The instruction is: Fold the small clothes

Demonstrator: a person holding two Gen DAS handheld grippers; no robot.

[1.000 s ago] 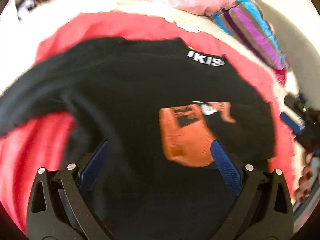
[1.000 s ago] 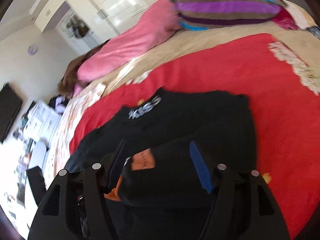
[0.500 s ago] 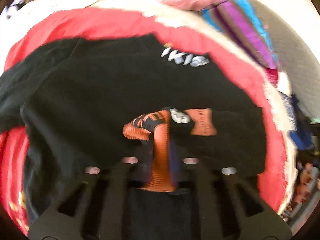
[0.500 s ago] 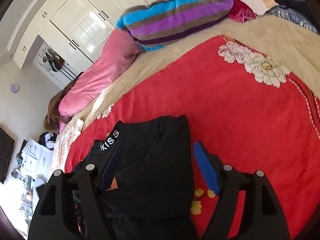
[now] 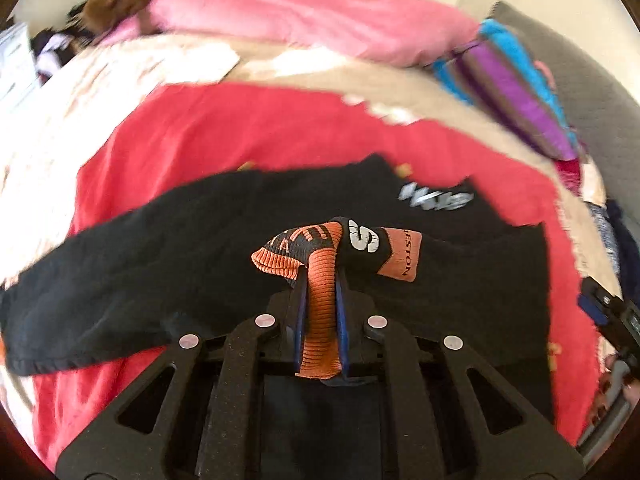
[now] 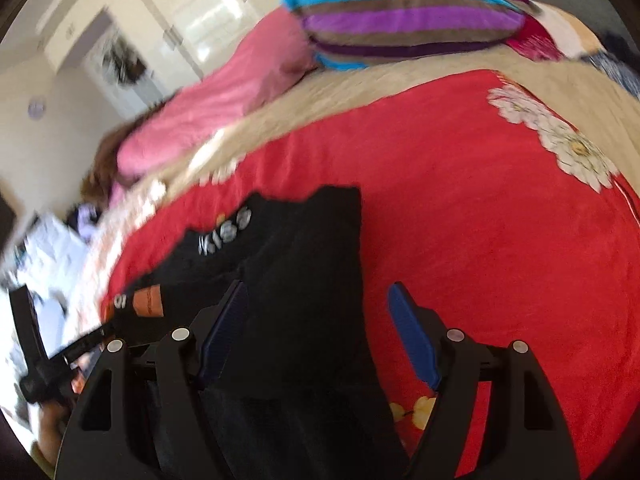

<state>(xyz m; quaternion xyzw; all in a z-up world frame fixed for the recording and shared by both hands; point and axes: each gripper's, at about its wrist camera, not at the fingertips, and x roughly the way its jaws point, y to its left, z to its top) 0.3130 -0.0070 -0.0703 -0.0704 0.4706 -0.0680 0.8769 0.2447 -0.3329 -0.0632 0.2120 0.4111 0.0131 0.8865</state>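
I see a red floral fleece blanket [image 6: 460, 200]; beyond it a long pink pillow [image 5: 320, 20] and, blurred, perhaps a striped cushion [image 6: 404, 16].

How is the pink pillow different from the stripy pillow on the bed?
The plain pink pillow is one colour all over, while the striped pillow has blue, brown and purple bands. The pink pillow lies nearer the white wardrobe doors; the striped pillow lies further along, towards the far edge of the bed. Both are soft and rest on the beige bed cover beyond the red blanket.
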